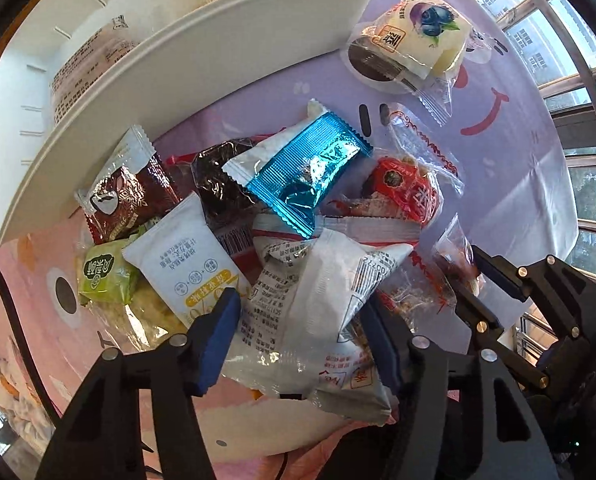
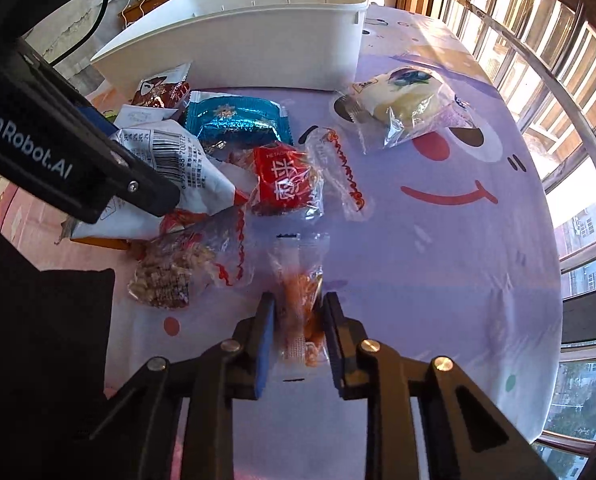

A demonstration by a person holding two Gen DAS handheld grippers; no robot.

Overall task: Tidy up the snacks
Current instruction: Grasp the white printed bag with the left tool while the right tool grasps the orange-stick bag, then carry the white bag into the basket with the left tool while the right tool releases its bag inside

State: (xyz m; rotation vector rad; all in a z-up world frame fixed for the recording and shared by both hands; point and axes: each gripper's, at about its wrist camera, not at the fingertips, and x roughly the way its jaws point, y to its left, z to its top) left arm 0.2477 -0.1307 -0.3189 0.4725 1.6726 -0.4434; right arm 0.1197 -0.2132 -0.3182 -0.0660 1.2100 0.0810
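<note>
White bin [image 1: 233, 36] at upper left holds 1 packet, the pile [image 1: 281, 216] waits mid-frame on the bench, left hand-held gripper [image 1: 302, 328] apart around a white pouch [image 1: 310, 300], right hand-held gripper [image 2: 298, 320] clamped on an orange snack [image 2: 300, 292].

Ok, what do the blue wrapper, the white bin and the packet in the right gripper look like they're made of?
Blue wrapper: metallised foil film, glossy, with mirror-like glints and crimped ends. White bin: apparently rigid moulded plastic, matte, with smooth, even walls. Packet between the right gripper's fingers: clear thin plastic film; orange-brown contents show through.
</note>
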